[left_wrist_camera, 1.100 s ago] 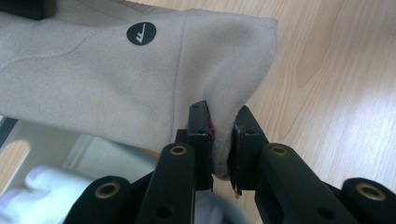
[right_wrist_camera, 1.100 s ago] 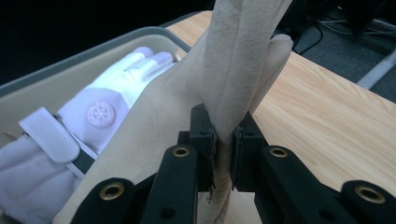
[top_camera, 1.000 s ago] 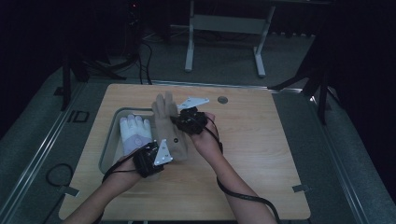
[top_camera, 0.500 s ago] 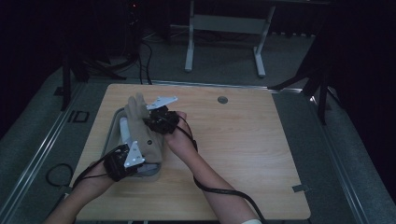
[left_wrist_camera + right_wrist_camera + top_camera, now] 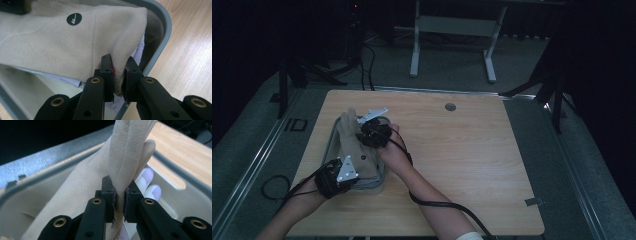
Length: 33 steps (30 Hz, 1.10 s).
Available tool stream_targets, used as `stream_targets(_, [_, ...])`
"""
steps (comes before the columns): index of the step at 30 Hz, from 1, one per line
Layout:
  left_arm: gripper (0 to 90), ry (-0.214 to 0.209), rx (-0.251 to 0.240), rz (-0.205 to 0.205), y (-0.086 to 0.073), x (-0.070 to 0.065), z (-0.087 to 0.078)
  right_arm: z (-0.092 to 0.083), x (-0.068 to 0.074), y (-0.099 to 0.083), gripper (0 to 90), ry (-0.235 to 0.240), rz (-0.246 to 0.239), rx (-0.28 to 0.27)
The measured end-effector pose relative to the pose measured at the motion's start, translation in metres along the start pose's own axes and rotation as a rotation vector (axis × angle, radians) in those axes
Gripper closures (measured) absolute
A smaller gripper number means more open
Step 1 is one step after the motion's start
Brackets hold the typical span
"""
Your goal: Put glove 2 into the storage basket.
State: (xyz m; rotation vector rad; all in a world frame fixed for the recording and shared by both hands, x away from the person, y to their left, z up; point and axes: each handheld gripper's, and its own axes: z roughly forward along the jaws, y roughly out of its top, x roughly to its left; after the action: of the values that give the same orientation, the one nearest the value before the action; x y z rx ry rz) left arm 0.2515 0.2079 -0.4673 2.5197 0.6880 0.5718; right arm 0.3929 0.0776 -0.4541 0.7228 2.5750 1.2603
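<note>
Left gripper (image 5: 343,172) has its jaws clamped on the near edge of the beige glove (image 5: 353,145); the glove hangs stretched over the grey tray (image 5: 382,181) on the worktop (image 5: 472,165); right gripper (image 5: 371,131) pinches its finger end, a white glove (image 5: 150,183) lying underneath.

Glove (image 5: 354,145) over tray (image 5: 382,183) at table's (image 5: 472,165) left side

Stretched lengthwise above the tray, near end pinched in left gripper (image 5: 343,171), far end in right gripper (image 5: 371,131). Underneath, inside the tray, a second glove (image 5: 147,185). Beyond the right gripper, mid-table toward the far edge, a grommet (image 5: 450,107).
</note>
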Motion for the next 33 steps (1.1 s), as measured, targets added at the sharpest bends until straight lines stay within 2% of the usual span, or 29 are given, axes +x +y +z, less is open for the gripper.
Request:
stream_targets(3, [80.5,-0.006,0.001,-0.002,0.001,0.0,0.001,0.006,-0.003,-0.004,81.3,-0.003,0.01,0.018])
stream_targets(4, [80.5,-0.007,0.0,-0.005,0.001,0.001,0.002,0.014,-0.008,-0.01,81.2,0.001,0.03,0.042])
stream_targets(6, [80.5,-0.012,0.007,-0.007,0.001,0.002,0.003,0.02,-0.011,-0.014,81.0,0.005,0.045,0.059])
stream_targets(8, [80.4,-0.016,0.01,-0.014,0.001,0.002,0.005,0.02,-0.011,-0.014,81.0,0.005,0.045,0.059])
stream_targets(9, [80.3,-0.022,0.02,-0.015,0.0,0.002,0.009,0.028,-0.013,-0.019,80.3,0.007,0.058,0.084])
stream_targets(13, [80.2,-0.05,0.019,-0.047,-0.003,0.006,0.016,0.031,-0.016,-0.02,77.4,0.015,0.077,0.086])
stream_targets(16, [79.7,-0.062,0.014,-0.067,-0.004,0.007,0.016,0.03,-0.018,-0.019,68.7,0.019,0.083,0.088])
stream_targets(18, [79.1,-0.061,0.008,-0.066,-0.005,0.007,0.015,0.022,-0.022,-0.017,55.3,0.038,0.105,0.061])
stream_targets(19, [79.1,-0.06,0.008,-0.066,-0.005,0.007,0.014,0.022,-0.022,-0.017,55.3,0.038,0.105,0.061])
stream_targets(20, [78.6,-0.061,0.005,-0.068,-0.005,0.007,0.014,0.019,-0.023,-0.017,51.7,0.037,0.108,0.056])
stream_targets(21, [76.7,-0.062,0.003,-0.07,-0.004,0.008,0.013,0.013,-0.025,-0.017,42.5,0.043,0.113,0.052])
stream_targets(23, [74.5,-0.066,-0.004,-0.075,-0.004,0.009,0.009,0.009,-0.026,-0.018,39.1,0.042,0.107,0.044])
stream_targets(25, [66.6,-0.059,-0.022,-0.1,-0.002,0.011,0.004,0.002,-0.026,-0.018,36.5,0.028,0.092,0.03])
stream_targets(27, [53.2,-0.055,-0.04,-0.119,-0.001,0.013,-0.001,-0.004,-0.029,-0.018,30.4,0.03,0.096,0.013])
stream_targets(29, [41.1,-0.035,-0.059,-0.139,0.001,0.014,-0.006,-0.011,-0.032,-0.02,24.3,0.063,0.108,-0.003])
stream_targets(31, [34.4,-0.038,-0.088,-0.154,0.003,0.014,-0.011,-0.018,-0.032,-0.021,18.9,0.09,0.109,-0.018])
stream_targets(33, [26.4,-0.04,-0.101,-0.163,0.004,0.014,-0.013,-0.024,-0.031,-0.023,15.8,0.093,0.099,-0.031])
